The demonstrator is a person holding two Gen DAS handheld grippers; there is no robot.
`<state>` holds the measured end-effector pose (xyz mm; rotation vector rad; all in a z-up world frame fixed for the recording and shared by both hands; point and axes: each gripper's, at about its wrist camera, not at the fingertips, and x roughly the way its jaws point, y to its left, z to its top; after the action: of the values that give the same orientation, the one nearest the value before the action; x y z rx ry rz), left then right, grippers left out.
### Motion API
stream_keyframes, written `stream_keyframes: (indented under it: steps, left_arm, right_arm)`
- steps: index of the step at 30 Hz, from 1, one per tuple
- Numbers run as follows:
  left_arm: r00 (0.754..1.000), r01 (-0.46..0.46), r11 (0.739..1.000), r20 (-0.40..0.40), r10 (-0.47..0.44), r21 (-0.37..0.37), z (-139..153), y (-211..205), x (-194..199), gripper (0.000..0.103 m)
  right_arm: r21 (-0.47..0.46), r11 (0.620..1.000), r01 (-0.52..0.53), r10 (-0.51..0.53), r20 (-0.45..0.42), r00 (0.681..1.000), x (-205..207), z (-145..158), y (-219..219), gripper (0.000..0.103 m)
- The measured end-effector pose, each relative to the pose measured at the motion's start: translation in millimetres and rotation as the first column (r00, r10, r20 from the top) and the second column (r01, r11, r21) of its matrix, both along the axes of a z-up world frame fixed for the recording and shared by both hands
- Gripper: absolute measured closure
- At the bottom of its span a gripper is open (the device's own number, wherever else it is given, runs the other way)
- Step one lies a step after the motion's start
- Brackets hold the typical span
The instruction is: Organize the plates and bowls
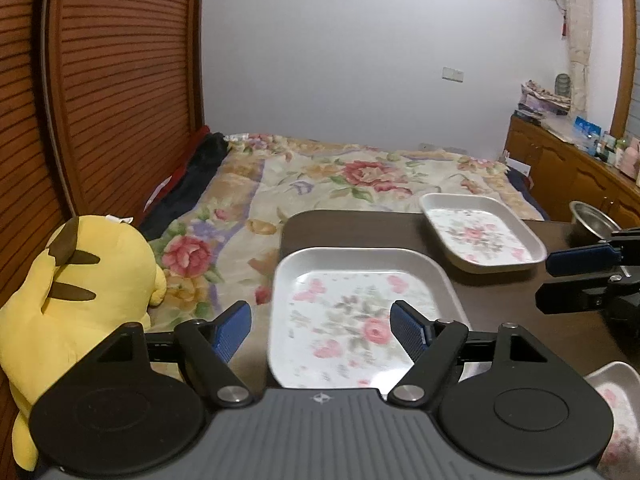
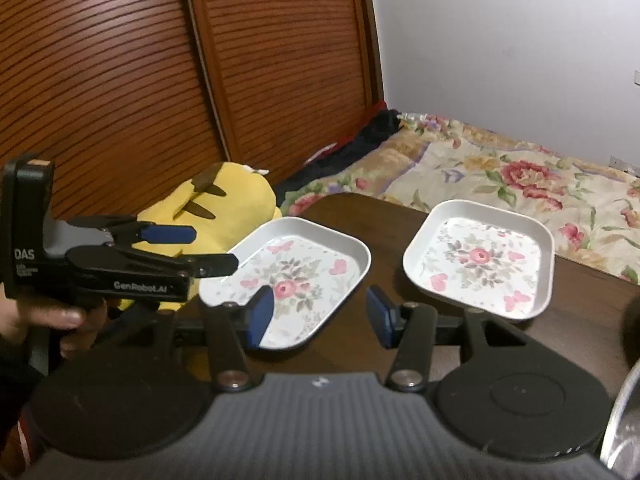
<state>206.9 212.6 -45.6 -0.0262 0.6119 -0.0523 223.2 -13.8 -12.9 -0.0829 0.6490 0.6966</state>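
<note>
Left wrist view is showing the left gripper (image 1: 320,330) standing wide open and empty over the near plate (image 1: 360,312); the far plate (image 1: 482,236) is lying rightward, the right gripper (image 1: 560,280) gaping empty. Pinching the near rim squarely looks advisable.

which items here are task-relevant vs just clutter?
Task items:
near floral plate
far floral plate
third floral dish at the table's right edge, partly cut off
metal bowl

Clutter:
yellow plush toy
floral bedspread
items on the wooden cabinet
</note>
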Motion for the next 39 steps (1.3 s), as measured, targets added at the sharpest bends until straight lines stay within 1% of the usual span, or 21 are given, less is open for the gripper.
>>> stream_keyframes:
  steps: [5, 10, 11, 15, 19, 20, 21, 22, 23, 25, 26, 28, 29, 30, 32, 33, 34, 35, 39]
  left_arm:
    - [1.000, -0.004, 1.000, -0.017, 0.004, -0.021, -10.0, 15.8, 14.8, 0.024]
    - [0.999, 0.007, 0.999, -0.037, -0.008, -0.043, -21.1, 22.8, 26.0, 0.024]
    - [0.999, 0.009, 0.999, -0.041, -0.011, -0.049, -23.3, 23.9, 27.6, 0.026]
    - [0.998, 0.018, 0.997, -0.057, -0.022, -0.076, -30.5, 28.7, 32.7, 0.034]
    - [0.998, 0.017, 0.996, -0.063, -0.023, -0.090, -34.7, 32.3, 34.5, 0.041]
    - [0.998, 0.015, 0.996, -0.065, -0.021, -0.093, -35.8, 32.5, 35.4, 0.045]
    - [0.997, 0.014, 0.995, -0.069, -0.021, -0.098, -36.6, 33.1, 35.6, 0.052]
    - [0.997, 0.014, 0.995, -0.073, -0.021, -0.102, -37.3, 33.4, 35.8, 0.056]
    - [0.997, 0.014, 0.994, -0.074, -0.022, -0.107, -37.6, 33.6, 35.5, 0.060]
    - [0.997, 0.017, 0.993, -0.072, -0.025, -0.113, -38.0, 33.8, 34.6, 0.066]
    - [0.997, 0.019, 0.993, -0.074, -0.028, -0.114, -38.3, 33.6, 34.4, 0.070]
    - [0.997, 0.023, 0.994, -0.073, -0.031, -0.107, -38.4, 33.3, 34.6, 0.072]
    - [0.997, 0.022, 0.995, -0.075, -0.030, -0.102, -38.5, 33.3, 34.9, 0.076]
    - [0.997, 0.016, 0.995, -0.078, -0.023, -0.100, -38.5, 33.7, 35.3, 0.079]
    - [0.997, 0.009, 0.995, -0.079, -0.017, -0.102, -38.7, 35.3, 35.3, 0.083]
    - [0.997, 0.006, 0.994, -0.078, -0.014, -0.106, -38.7, 36.3, 35.0, 0.091]
    - [0.996, 0.010, 0.992, -0.082, -0.020, -0.125, -38.5, 37.6, 34.6, 0.094]
    - [0.996, 0.003, 0.990, -0.093, -0.016, -0.139, -37.6, 37.7, 34.3, 0.094]
    - [0.995, -0.006, 0.992, -0.104, -0.007, -0.124, -33.5, 32.2, 28.4, 0.094]
  right_arm:
    - [-0.026, 1.000, -0.005, 0.004, -0.036, 0.999, 20.3, -11.8, 16.6, 0.051]
    - [-0.043, 0.999, -0.006, 0.002, -0.082, 0.997, 34.8, -26.7, 26.6, 0.051]
    - [-0.049, 0.999, -0.005, 0.001, -0.089, 0.996, 37.4, -29.8, 28.4, 0.051]
    - [-0.066, 0.998, -0.002, -0.005, -0.114, 0.993, 46.1, -38.6, 32.7, 0.051]
    - [-0.073, 0.997, -0.006, -0.005, -0.141, 0.990, 50.7, -46.2, 34.7, 0.051]
    - [-0.074, 0.997, -0.007, -0.004, -0.145, 0.989, 51.8, -47.1, 35.0, 0.051]
    - [-0.076, 0.997, -0.008, -0.004, -0.149, 0.989, 52.4, -48.3, 35.4, 0.051]
    - [-0.075, 0.997, -0.009, -0.002, -0.154, 0.988, 52.8, -49.0, 35.8, 0.051]
    - [-0.075, 0.997, -0.012, 0.000, -0.158, 0.987, 52.6, -49.6, 36.4, 0.053]
    - [-0.076, 0.997, -0.019, 0.006, -0.159, 0.987, 52.7, -50.3, 37.1, 0.057]
    - [-0.080, 0.997, -0.020, 0.008, -0.154, 0.988, 52.9, -50.5, 37.6, 0.061]
    - [-0.086, 0.996, -0.022, 0.009, -0.150, 0.989, 52.9, -50.3, 38.8, 0.071]
    - [-0.089, 0.996, -0.019, 0.006, -0.149, 0.989, 52.9, -50.3, 38.7, 0.078]
    - [-0.088, 0.996, -0.023, 0.009, -0.152, 0.988, 52.8, -50.2, 38.9, 0.081]
    - [-0.087, 0.996, -0.022, 0.009, -0.155, 0.988, 52.9, -50.3, 37.7, 0.082]
    - [-0.087, 0.996, -0.021, 0.007, -0.156, 0.988, 52.9, -50.2, 37.4, 0.083]
    - [-0.086, 0.996, -0.020, 0.006, -0.159, 0.987, 53.0, -49.9, 37.5, 0.083]
    - [-0.087, 0.996, -0.017, 0.003, -0.161, 0.987, 53.4, -49.6, 37.5, 0.085]
    - [-0.089, 0.996, -0.010, -0.006, -0.170, 0.985, 56.3, -49.1, 35.9, 0.088]
